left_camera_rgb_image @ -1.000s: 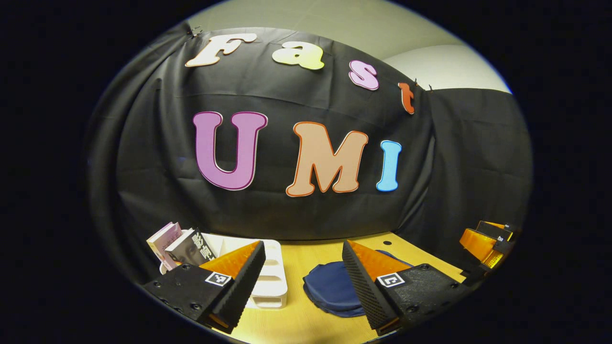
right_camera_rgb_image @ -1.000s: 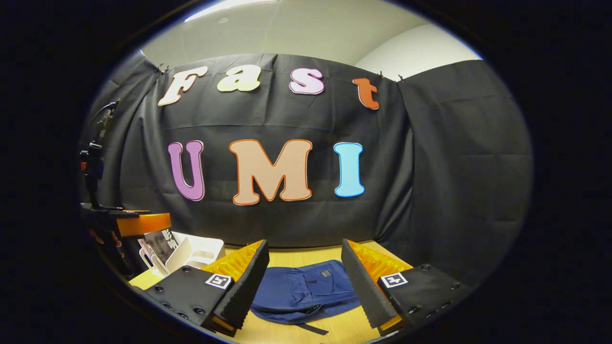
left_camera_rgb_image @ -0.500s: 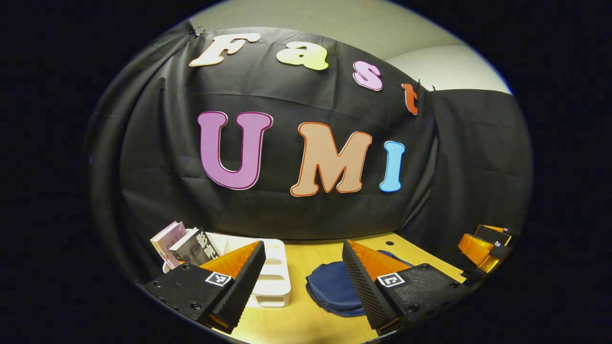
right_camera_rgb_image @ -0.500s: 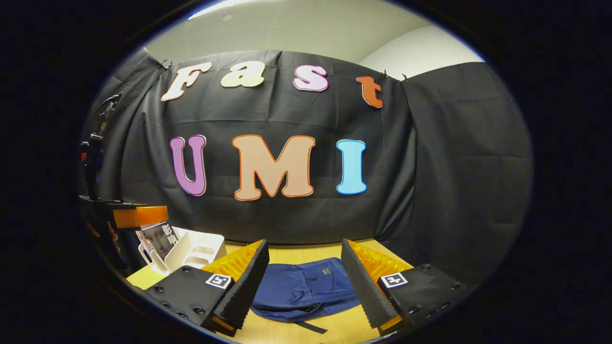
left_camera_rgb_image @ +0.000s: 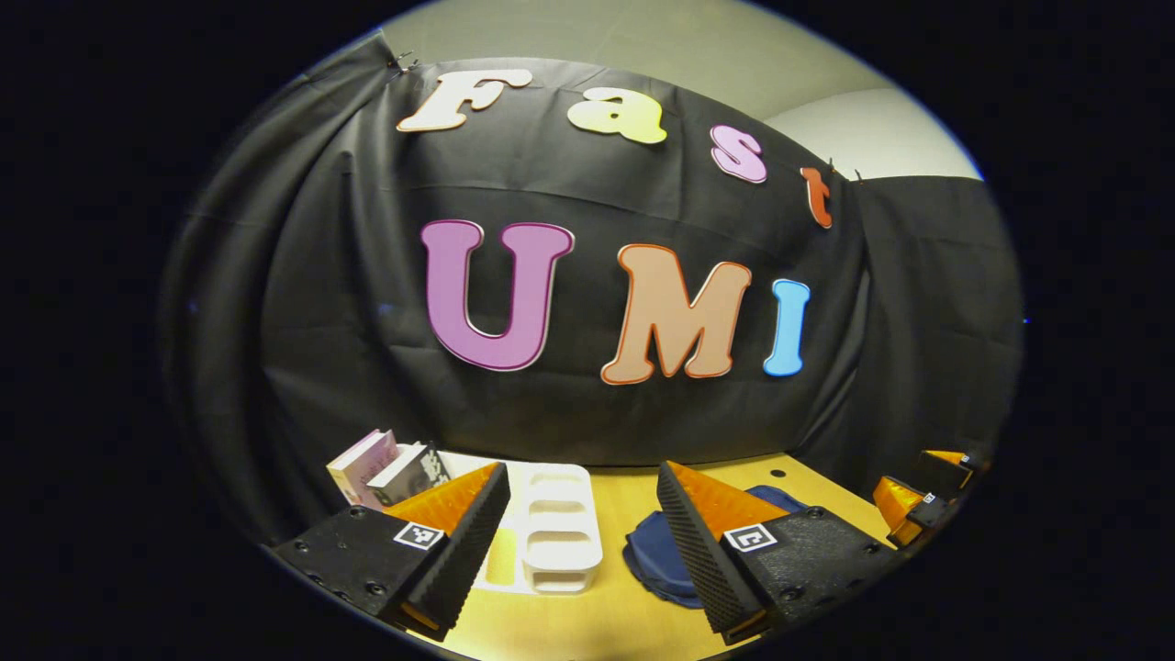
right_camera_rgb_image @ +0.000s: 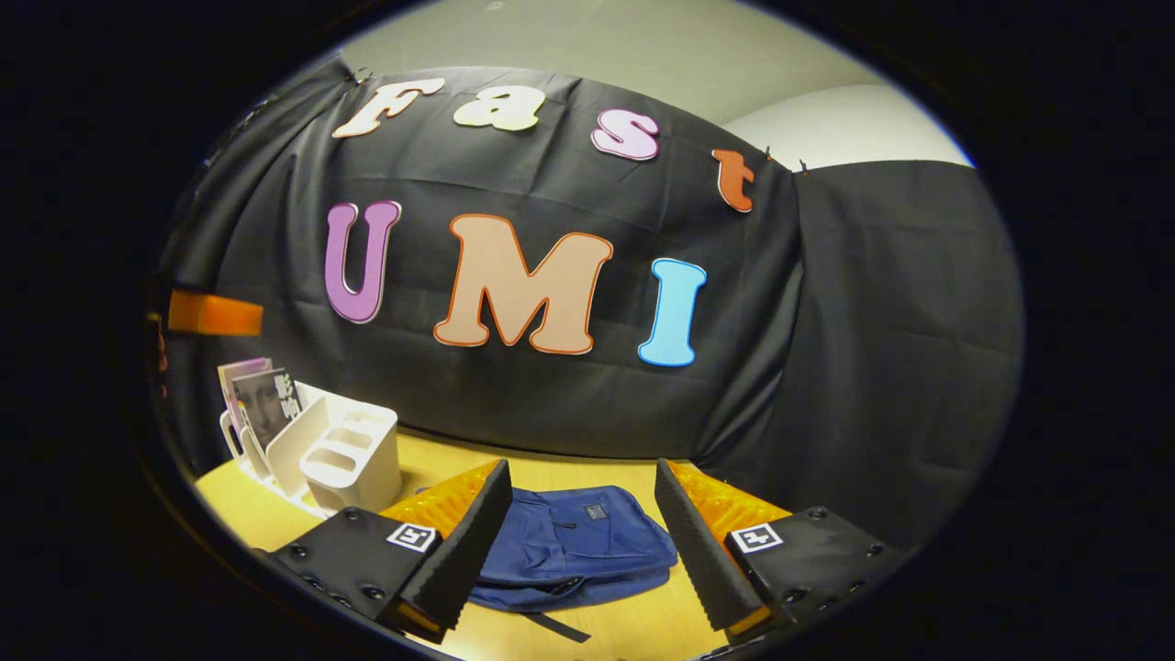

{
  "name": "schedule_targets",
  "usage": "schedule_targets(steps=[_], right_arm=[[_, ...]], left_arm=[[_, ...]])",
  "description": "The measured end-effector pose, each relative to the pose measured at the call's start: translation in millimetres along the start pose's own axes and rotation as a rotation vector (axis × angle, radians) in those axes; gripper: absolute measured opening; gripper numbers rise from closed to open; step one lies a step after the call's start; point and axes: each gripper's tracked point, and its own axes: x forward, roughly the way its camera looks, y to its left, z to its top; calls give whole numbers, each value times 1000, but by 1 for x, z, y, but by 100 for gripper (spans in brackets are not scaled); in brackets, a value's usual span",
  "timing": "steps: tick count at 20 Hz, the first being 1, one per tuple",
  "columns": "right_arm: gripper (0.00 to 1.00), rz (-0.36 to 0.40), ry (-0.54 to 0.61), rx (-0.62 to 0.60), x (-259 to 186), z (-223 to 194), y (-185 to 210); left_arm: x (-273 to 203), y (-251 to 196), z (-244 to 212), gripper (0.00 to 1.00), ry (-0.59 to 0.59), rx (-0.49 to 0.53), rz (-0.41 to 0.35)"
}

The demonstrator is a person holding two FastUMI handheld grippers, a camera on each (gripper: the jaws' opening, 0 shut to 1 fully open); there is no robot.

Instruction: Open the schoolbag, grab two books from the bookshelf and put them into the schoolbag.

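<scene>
A navy schoolbag (right_camera_rgb_image: 574, 546) lies flat and zipped on the wooden table, just beyond my open right gripper (right_camera_rgb_image: 580, 542). In the left gripper view the schoolbag (left_camera_rgb_image: 656, 560) shows partly behind a finger. A white bookshelf (right_camera_rgb_image: 326, 450) stands at the table's left with two books (right_camera_rgb_image: 262, 399) leaning in its far end. The left gripper view shows that bookshelf (left_camera_rgb_image: 555, 537) ahead, with the books (left_camera_rgb_image: 390, 464) at its left. My left gripper (left_camera_rgb_image: 580, 542) is open and holds nothing. The right gripper (left_camera_rgb_image: 923, 500) appears at the far right of the left gripper view.
The wooden table (right_camera_rgb_image: 431, 464) ends at the black cloth wall behind. An orange part of the left gripper (right_camera_rgb_image: 216, 314) juts in at the left edge of the right gripper view.
My left gripper has turned left, so the bookshelf and bag slid right in its view. The right gripper has shifted, bringing the bookshelf and table more into view. Both stay open.
</scene>
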Motion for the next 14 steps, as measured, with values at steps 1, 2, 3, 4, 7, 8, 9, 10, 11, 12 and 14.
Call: schedule_targets(steps=[1, 2, 3, 4, 7, 8, 9, 10, 11, 12, 14], right_arm=[[100, -22, 3, -21, 3, -6, -2], [99, -38, 9, -43, 8, -15, -4], [97, -45, 13, -64, 13, -23, -3], [100, -48, 17, -88, 16, -31, -2], [100, -30, 27, -189, 22, -57, 6], [100, -18, 30, -236, 23, -66, 11], [100, 1, 38, -285, 25, -77, 18], [97, 18, 47, -336, 28, -89, 23], [97, 35, 52, -380, 28, -100, 28], [98, 51, 58, -419, 27, -111, 33], [98, 76, 77, -485, 26, -132, 42]], left_arm=[[-1, 8, -1, 94, 0, 5, 22], [-4, 17, 0, 94, -1, 9, 45], [-8, 24, 0, 94, -2, 10, 66], [-11, 31, 0, 94, -1, 8, 85], [-19, 53, -3, 92, 7, 1, 147], [-23, 62, -3, 94, 9, 3, 172], [-26, 69, -4, 94, 12, 5, 194], [-28, 76, -5, 94, 18, 9, 215], [-30, 82, -6, 94, 23, 12, 233], [-32, 88, -7, 94, 29, 17, 251], [-38, 101, -11, 94, 43, 27, 287]])
